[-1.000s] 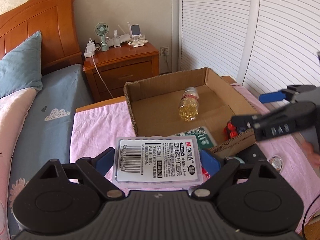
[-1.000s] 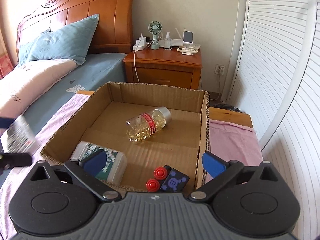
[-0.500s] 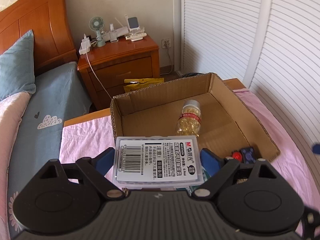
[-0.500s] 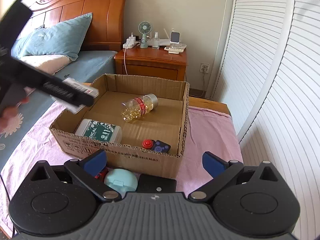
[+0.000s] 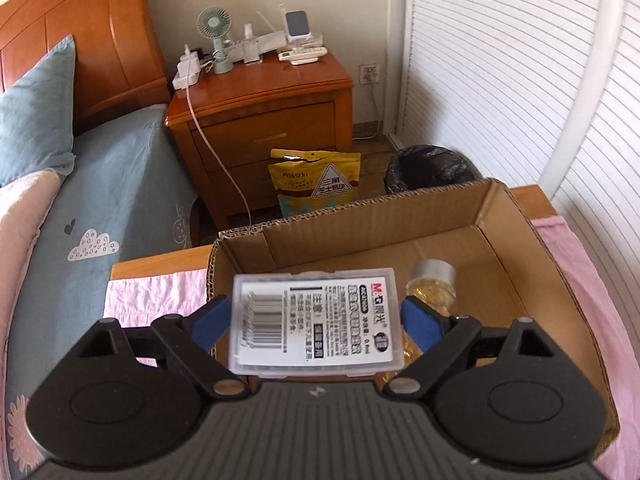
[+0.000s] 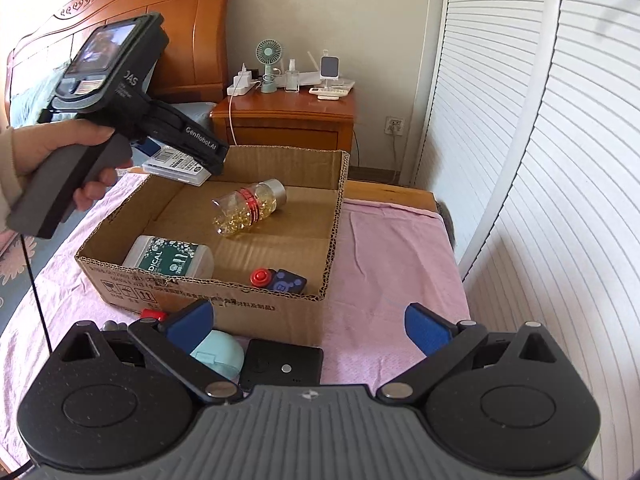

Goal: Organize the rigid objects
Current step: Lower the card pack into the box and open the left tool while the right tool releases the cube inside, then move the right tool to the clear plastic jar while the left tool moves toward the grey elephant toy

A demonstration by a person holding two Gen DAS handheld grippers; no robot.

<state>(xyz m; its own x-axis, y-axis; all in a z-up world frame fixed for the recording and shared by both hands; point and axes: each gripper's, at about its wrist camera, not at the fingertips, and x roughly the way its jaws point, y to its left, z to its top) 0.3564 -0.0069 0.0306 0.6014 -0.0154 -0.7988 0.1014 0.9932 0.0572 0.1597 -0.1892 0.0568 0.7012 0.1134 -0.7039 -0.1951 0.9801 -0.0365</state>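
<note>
Plastic case: clear flat rectangular box with white barcode label (image 5: 316, 322), over cardboard box (image 5: 516, 216), near-left corner.
Left claw (image 5: 316, 322): jaws opening, blue pads flanking case's short ends.
Right claw (image 6: 310, 322): open, empty, at 6 o'clock.
Handling: likely light, stiff, slippery; hold short ends.
Count: three items inside box; capsule bottle (image 6: 250, 208) at 12 o'clock.

Clear case (image 5: 316, 320) reads "M&G"; green-labelled tub (image 6: 168, 258) "DICAL".
</note>
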